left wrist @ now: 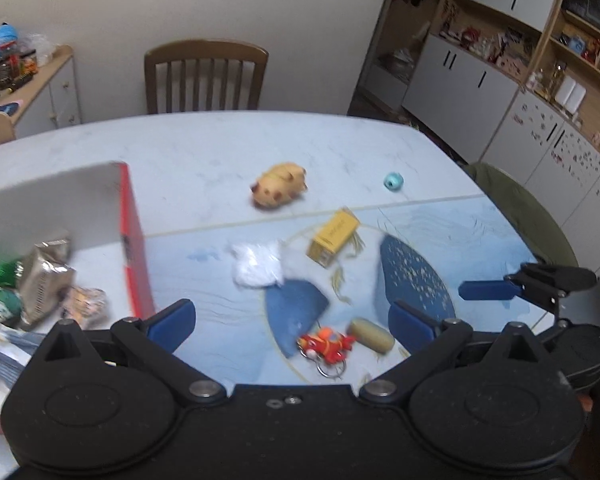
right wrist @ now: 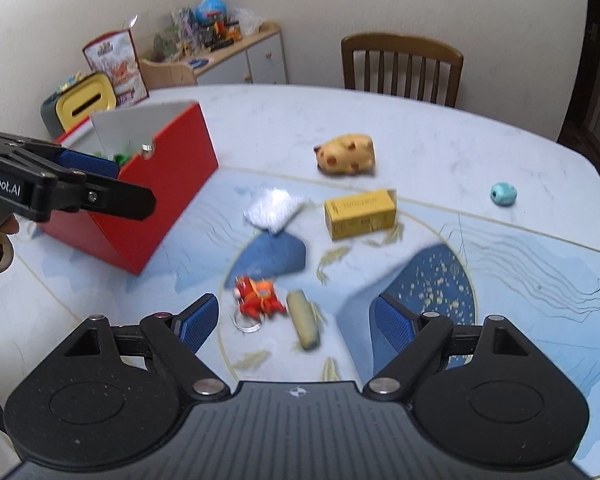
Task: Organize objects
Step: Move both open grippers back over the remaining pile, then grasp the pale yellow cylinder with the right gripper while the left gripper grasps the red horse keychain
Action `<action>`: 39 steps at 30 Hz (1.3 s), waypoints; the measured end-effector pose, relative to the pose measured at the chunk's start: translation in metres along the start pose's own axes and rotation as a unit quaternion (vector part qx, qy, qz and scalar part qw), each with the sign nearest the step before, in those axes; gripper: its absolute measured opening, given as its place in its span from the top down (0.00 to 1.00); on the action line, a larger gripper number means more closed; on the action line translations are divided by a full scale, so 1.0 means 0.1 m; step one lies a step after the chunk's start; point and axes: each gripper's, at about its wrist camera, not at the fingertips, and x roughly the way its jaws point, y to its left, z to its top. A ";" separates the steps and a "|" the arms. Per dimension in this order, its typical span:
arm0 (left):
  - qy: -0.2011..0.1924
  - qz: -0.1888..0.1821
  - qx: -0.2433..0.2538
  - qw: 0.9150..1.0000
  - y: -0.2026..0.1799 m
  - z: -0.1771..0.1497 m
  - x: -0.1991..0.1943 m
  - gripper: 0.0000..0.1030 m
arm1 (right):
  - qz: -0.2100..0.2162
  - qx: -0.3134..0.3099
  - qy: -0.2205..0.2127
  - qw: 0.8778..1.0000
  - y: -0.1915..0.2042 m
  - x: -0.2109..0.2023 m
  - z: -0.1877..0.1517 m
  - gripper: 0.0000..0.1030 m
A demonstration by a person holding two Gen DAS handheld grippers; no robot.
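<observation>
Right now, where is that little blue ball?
The blue ball lies alone on the table, far right in the right wrist view, beyond the yellow box and right of the spotted toy.

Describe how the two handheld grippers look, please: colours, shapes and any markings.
Both grippers, left and right, have matte black bodies with two round housings, black link arms with silver pivot bolts, and blue textured fingers. The left one carries white lettering ending "enRobot.AI" on its side. No cables show.

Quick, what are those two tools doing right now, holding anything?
Left tool: open, holding nothing.
Right tool: open, holding nothing.
</observation>
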 end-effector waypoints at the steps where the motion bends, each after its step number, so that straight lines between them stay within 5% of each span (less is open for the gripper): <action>1: 0.003 0.002 0.003 1.000 -0.02 -0.04 0.05 0.01 | 0.002 -0.007 0.005 1.000 -0.01 0.04 -0.03 0.17; 9: 0.013 0.024 0.031 0.999 -0.16 -0.30 0.34 0.01 | 0.009 -0.054 0.023 0.998 -0.09 0.29 -0.14 0.17; 16: -0.010 0.074 0.077 0.994 -0.32 -0.41 0.39 0.01 | 0.033 -0.076 0.041 0.996 -0.16 0.48 -0.09 0.30; 19: -0.022 0.071 0.084 0.994 -0.42 -0.41 0.36 0.01 | 0.042 -0.089 0.041 0.994 -0.14 0.53 -0.07 0.31; 33: 0.026 0.054 0.055 0.997 -0.40 -0.53 0.78 0.01 | 0.086 -0.094 0.071 0.989 -0.25 0.78 0.02 0.66; 39: 0.026 0.054 0.053 0.997 -0.42 -0.54 0.87 0.02 | 0.100 -0.085 0.077 0.988 -0.35 0.84 0.01 0.69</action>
